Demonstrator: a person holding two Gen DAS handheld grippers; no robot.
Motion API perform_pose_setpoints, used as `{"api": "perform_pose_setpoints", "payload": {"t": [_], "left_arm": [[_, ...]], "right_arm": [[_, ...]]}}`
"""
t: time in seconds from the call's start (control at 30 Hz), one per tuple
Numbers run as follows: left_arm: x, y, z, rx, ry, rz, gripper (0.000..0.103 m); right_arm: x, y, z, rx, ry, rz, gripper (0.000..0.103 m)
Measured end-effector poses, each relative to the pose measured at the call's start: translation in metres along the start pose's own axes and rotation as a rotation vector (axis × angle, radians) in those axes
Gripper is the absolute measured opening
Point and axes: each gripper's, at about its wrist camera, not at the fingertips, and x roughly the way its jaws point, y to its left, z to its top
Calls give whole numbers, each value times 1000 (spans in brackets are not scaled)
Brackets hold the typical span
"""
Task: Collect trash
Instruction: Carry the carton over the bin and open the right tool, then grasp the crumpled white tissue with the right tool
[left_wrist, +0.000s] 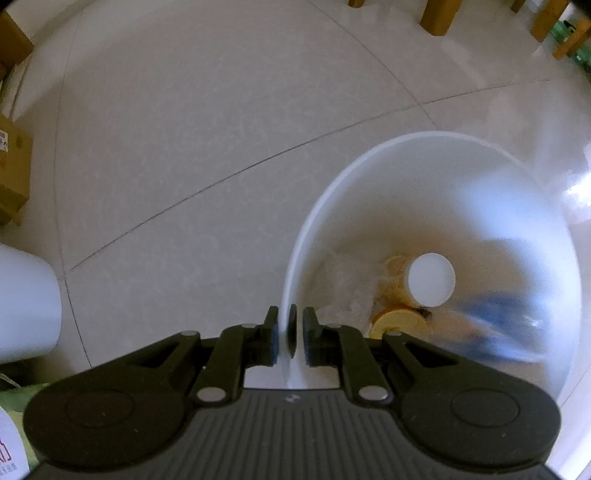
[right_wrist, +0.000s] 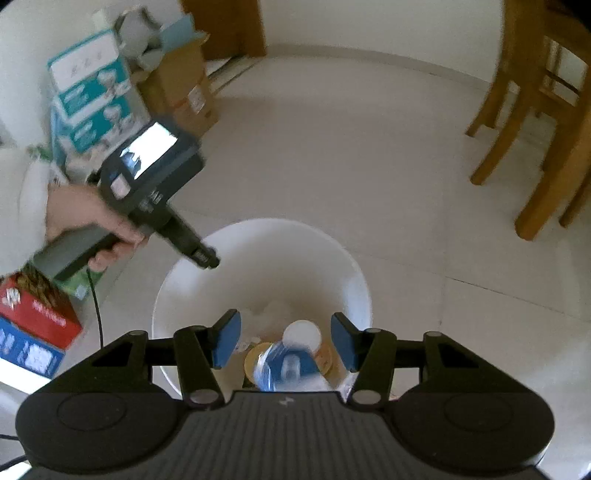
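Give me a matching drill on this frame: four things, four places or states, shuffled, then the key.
Things:
1. left gripper
2. right gripper
3. white-lidded jar
4. wooden chair

Places or states:
A. open, above the white bin
B. on the floor, apart from the bin
C. shut on the bin's rim
D. inside the bin

Pairs: 1-C, 2-A, 3-D, 4-B
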Motion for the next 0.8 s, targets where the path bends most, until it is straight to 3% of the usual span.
{"api": "perform_pose_setpoints", "payload": {"t": [0.2, 0.33, 0.47, 0.53, 0.8], "left_arm": [[0, 3, -3, 1, -3, -5, 11], [-1, 3, -3, 2, -2, 2, 11], [-1, 1, -1, 0, 3, 4, 11], [-1, 0, -1, 1, 2, 4, 11], [-2, 0, -1, -2, 1, 5, 11]], "right_arm": [[6, -5, -9, 51, 32, 11, 65], [-1, -17, -14, 92, 16, 0, 85], [-9, -27, -28, 101, -29, -37, 94], [-11, -34, -41, 108, -53, -71, 100], [12, -74, -135, 293, -34, -167, 100]]}}
